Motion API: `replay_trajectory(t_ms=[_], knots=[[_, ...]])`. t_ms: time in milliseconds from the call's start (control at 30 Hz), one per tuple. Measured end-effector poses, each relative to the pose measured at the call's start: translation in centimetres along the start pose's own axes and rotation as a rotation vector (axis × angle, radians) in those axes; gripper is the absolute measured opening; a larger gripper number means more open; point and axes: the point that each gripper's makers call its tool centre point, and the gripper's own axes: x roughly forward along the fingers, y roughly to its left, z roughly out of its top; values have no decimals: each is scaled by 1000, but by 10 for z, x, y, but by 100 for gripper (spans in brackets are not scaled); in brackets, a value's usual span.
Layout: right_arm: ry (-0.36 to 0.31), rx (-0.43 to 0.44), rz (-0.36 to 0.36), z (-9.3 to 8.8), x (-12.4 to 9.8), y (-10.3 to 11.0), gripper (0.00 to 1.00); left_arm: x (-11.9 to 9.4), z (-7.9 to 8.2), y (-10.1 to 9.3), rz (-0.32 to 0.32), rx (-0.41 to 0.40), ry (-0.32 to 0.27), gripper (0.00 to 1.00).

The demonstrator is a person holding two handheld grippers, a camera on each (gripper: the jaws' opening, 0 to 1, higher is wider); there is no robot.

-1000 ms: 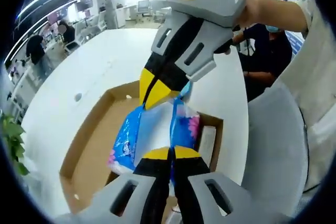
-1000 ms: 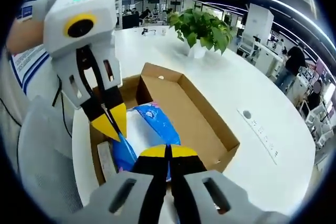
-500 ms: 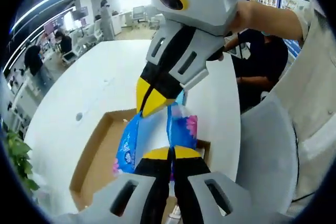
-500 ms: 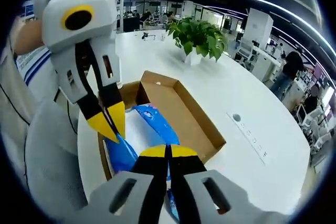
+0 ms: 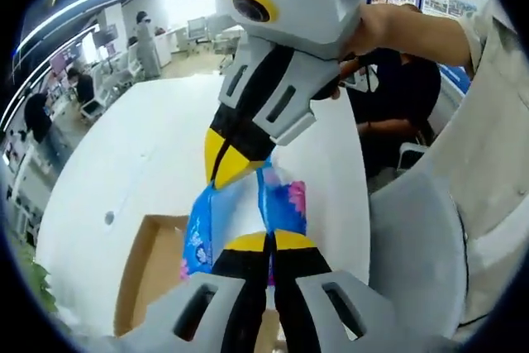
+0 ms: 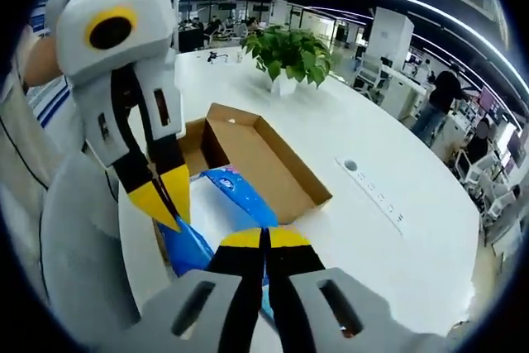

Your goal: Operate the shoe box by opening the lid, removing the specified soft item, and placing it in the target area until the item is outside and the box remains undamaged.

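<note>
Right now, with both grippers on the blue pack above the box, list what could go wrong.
1. Both grippers, left and right, pinch only the thin edges of the soft pack; the wrap may slip or tear, and the pack may drop.
2. If the hands pull apart, the pack could stretch or rip between them.
3. The pack hangs above the box; a drop or low swing could hit its cardboard wall and dent it.

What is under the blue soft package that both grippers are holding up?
Under the blue package lies the open cardboard shoe box on the white table. Its brown floor on the far side looks bare. The part of the box straight below the package is covered, so anything there cannot be seen.
</note>
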Motion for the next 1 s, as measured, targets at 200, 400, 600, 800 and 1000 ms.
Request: replay_trajectory(t_ms=[200, 400, 600, 800, 1000], knots=[[0, 13, -31, -15, -19, -13, 0, 16, 19, -6, -29, 30, -15, 0], [1, 45, -62, -30, -32, -29, 0, 34, 35, -10, -49, 52, -16, 0], [12, 74, -79, -48, -42, -41, 0, 52, 47, -10, -61, 69, -20, 0], [16, 105, -97, -62, -47, -54, 0, 70, 58, -11, -78, 82, -19, 0], [20, 136, -115, -77, -53, -67, 0, 87, 67, -9, -85, 101, -12, 0]])
